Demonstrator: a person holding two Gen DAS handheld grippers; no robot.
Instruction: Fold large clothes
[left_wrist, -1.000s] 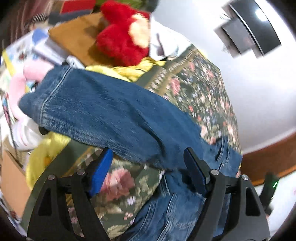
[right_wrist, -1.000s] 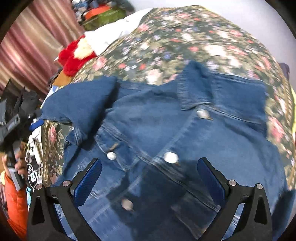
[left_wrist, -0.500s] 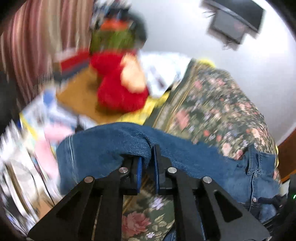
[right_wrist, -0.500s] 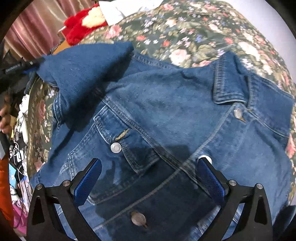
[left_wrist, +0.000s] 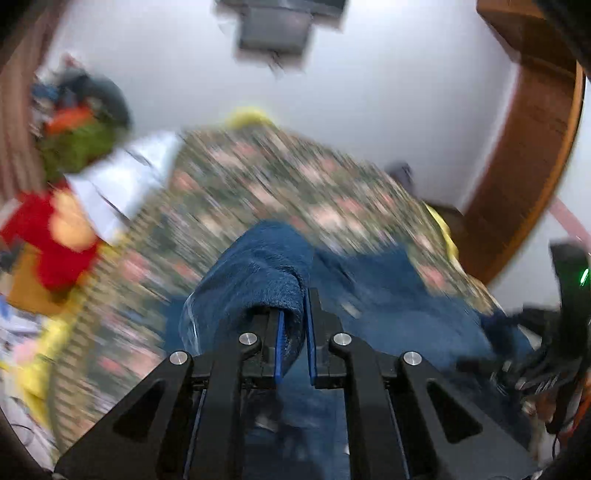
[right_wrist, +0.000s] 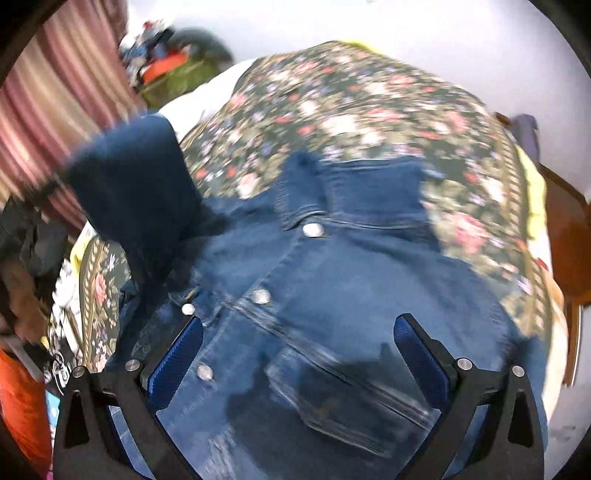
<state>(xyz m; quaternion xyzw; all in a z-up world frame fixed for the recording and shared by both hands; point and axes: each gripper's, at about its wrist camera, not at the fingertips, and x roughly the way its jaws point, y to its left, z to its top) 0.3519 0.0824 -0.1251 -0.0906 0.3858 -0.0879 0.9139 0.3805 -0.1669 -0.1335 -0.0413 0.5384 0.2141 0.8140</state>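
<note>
A blue denim jacket with metal buttons lies front up on a dark floral bedspread. My left gripper is shut on the jacket's sleeve, whose cloth bunches over the left finger. In the right wrist view that sleeve is lifted up at the jacket's left side, blurred. Above the jacket's chest hangs my right gripper, open, with its blue pads well apart and nothing between them. The jacket's collar points toward the far side of the bed.
A red plush toy, a white cloth and a green and orange pile lie at the bed's left. Striped curtains hang at left. A wooden frame stands at right. A white wall is behind.
My left gripper shut on the sleeve, then rose and swung over toward the jacket's body with it. The right gripper stayed open and shifted over the jacket's front.
</note>
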